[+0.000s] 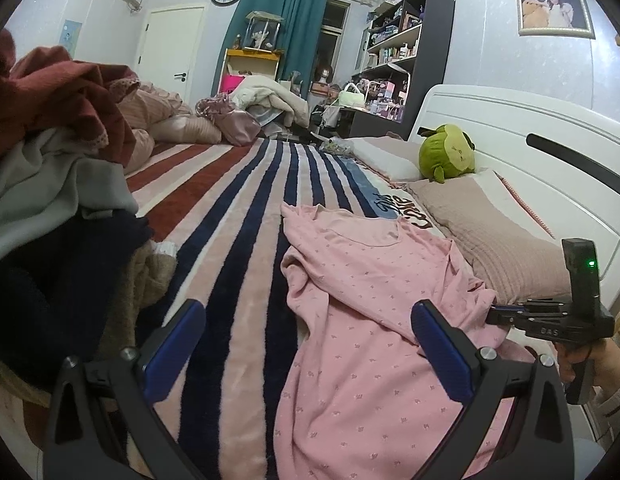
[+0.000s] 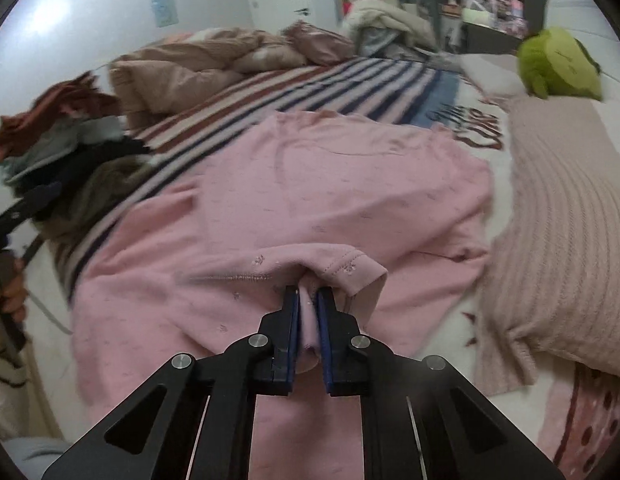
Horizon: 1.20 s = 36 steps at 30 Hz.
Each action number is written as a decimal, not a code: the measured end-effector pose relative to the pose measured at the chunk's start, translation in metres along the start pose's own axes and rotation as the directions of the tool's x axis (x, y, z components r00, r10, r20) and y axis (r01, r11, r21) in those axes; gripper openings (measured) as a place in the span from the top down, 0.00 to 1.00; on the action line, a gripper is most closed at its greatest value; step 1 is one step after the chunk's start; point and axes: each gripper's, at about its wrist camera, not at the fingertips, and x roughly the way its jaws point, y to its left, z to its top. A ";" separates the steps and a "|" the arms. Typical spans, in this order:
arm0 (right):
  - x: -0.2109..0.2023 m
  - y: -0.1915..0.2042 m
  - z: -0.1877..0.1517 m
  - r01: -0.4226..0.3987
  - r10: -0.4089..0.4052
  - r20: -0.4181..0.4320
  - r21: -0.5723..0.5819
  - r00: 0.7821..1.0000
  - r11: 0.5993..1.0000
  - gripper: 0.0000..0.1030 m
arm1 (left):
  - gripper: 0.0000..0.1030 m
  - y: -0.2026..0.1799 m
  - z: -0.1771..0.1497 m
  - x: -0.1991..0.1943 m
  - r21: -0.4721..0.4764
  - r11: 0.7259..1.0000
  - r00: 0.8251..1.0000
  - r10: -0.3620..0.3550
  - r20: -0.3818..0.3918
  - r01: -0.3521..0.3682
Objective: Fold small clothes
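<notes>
Pink top (image 2: 310,200), printed with tiny motifs, lies spread and a little rumpled on the striped blanket (image 1: 229,220) of a bed, its neckline toward the far end and a ribbed pillow (image 2: 550,240) just beside it. It looks light, soft and limp, so it will likely drape and sag wherever it is lifted and slide easily over the plush blanket; hems, cuffs and seams seem the best places to take hold, since they are doubled and give the pads something to bite. The right gripper (image 2: 308,300) is pressed together on a fold of the fabric next to the stitched sleeve cuff (image 2: 350,268), the cloth pinched between its blue pads. The left gripper (image 1: 310,336) stands spread wide and empty above the blanket beside the top's edge. A pile of mixed clothes (image 1: 49,140) sits at the left, a green plush toy (image 1: 446,156) near the white headboard (image 1: 510,128), with shelves, a teal curtain and a wall clock beyond.
</notes>
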 end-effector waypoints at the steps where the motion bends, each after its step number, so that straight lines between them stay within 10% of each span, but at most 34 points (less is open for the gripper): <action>1: -0.003 0.010 0.000 -0.029 0.029 0.001 -0.015 1.000 0.999 0.96 | 0.01 0.000 0.000 -0.001 0.003 1.000 1.000 -0.008 -0.002 0.008; 6: -0.001 0.056 0.007 -0.186 0.185 -0.029 -0.062 0.982 0.981 0.96 | 0.01 0.005 -0.003 -0.011 -0.002 0.998 0.998 -0.068 0.003 0.068; 10: -0.004 0.120 0.010 -0.393 0.373 -0.125 -0.236 0.919 0.889 0.96 | 0.01 0.009 -0.004 -0.019 0.016 0.998 0.998 -0.063 0.006 0.063; 17: 0.006 0.147 0.000 -0.480 0.414 -0.279 -0.233 0.866 0.846 0.79 | 0.01 0.013 -0.013 -0.012 -0.011 0.990 0.989 -0.142 -0.044 0.141; 23: -0.037 0.103 -0.002 -0.357 0.334 -0.140 -0.207 0.932 0.911 0.63 | 0.05 -0.010 -0.023 0.011 0.026 0.976 0.969 -0.211 -0.125 0.216; 36: -0.057 0.020 -0.041 -0.296 0.296 -0.017 0.020 0.955 0.955 0.62 | 0.82 -0.107 -0.070 0.082 0.167 0.917 0.880 -0.277 -0.386 0.362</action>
